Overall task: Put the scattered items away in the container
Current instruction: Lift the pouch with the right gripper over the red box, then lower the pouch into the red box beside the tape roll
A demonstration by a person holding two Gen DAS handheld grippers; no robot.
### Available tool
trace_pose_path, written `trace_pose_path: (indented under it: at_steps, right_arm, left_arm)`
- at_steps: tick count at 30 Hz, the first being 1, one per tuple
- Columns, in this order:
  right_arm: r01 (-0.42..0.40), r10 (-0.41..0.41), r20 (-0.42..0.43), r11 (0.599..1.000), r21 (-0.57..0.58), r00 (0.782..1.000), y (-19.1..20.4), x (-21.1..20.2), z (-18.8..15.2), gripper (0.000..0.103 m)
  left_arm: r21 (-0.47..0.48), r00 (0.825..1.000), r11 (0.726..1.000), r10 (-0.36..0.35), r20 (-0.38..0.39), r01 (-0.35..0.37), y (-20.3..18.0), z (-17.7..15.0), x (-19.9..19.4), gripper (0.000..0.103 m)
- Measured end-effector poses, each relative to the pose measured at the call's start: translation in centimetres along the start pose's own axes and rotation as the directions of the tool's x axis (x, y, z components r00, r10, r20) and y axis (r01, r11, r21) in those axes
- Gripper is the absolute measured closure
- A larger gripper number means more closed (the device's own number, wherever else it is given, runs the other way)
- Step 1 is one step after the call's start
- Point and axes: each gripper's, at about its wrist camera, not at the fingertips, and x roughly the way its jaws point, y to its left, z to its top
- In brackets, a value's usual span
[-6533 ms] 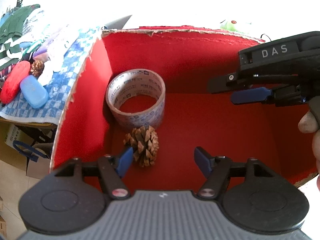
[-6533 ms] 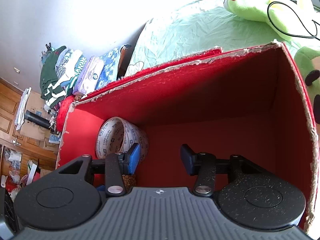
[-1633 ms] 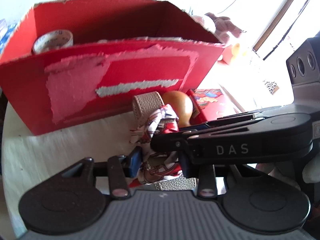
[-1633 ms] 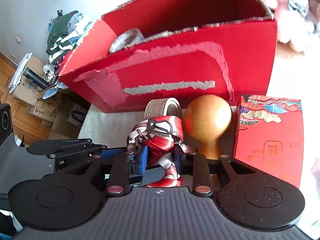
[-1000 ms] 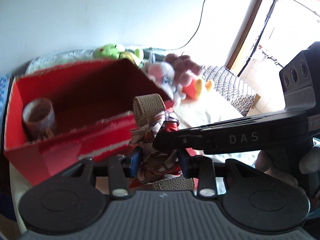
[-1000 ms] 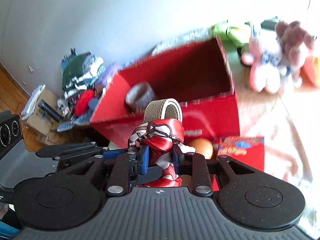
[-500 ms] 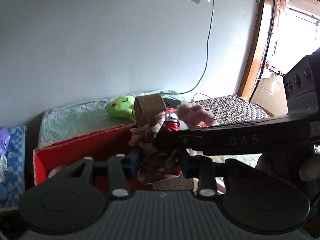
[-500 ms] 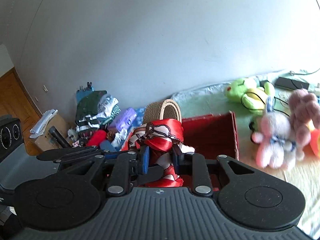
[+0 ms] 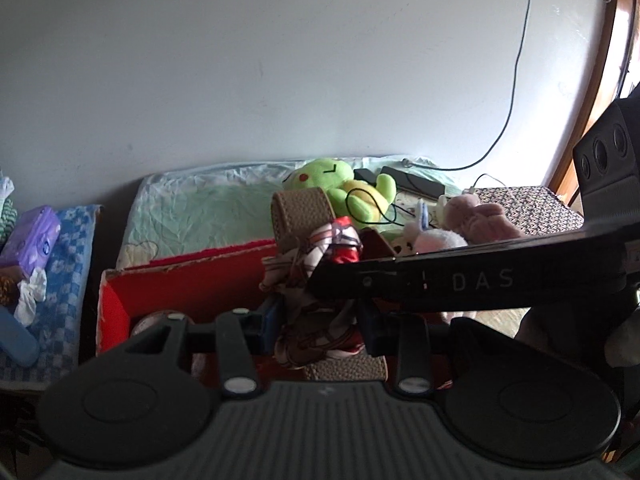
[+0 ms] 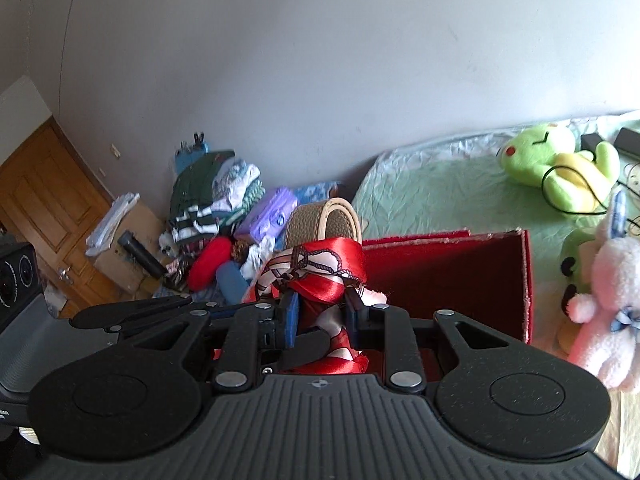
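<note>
A coiled tan belt (image 9: pixel 300 216) wrapped in a red and white scarf (image 9: pixel 316 336) hangs in the air, gripped from two sides. My left gripper (image 9: pixel 320 324) is shut on the scarf bundle. The black body of the right tool (image 9: pixel 460 284) crosses in from the right. In the right wrist view the right gripper (image 10: pixel 320 314) is shut on the same scarf (image 10: pixel 324 268), with the belt (image 10: pixel 324 220) standing above its fingers. The bundle hangs over the near side of the open red box (image 9: pixel 192 288) (image 10: pixel 440 280). A tape roll (image 9: pixel 154 320) shows inside the box at left.
Behind the box lies a bed with a green sheet (image 9: pixel 208 208), a green plush frog (image 9: pixel 340 188) and cables. A white-pink plush rabbit (image 10: pixel 608 280) sits right of the box. Piled clothes (image 10: pixel 208 196) and a purple tissue pack (image 9: pixel 32 236) lie to the left.
Both grippers have lifted the belt-and-scarf bundle from in front of the box and carried it up and forward over the box's near side. Both grips stay the same.
</note>
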Motion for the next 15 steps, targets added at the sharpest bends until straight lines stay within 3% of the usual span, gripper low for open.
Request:
trace_pose_path:
  at_steps: [8,15]
  right_arm:
    - [-0.035,0.045,-0.163,0.998,0.06,0.986,-2.5,4.9,0.3,0.077]
    - [-0.01,0.045,-0.286,0.992,0.123,0.957,-3.7,8.4,0.4,0.077]
  left_arm:
    - [-0.068,0.992,0.995,0.071,-0.106,-0.079,1.4,-1.1,3.8,0.068]
    - [-0.104,0.977,0.99,0.073,-0.201,-0.095,3.2,-2.0,6.0,0.068]
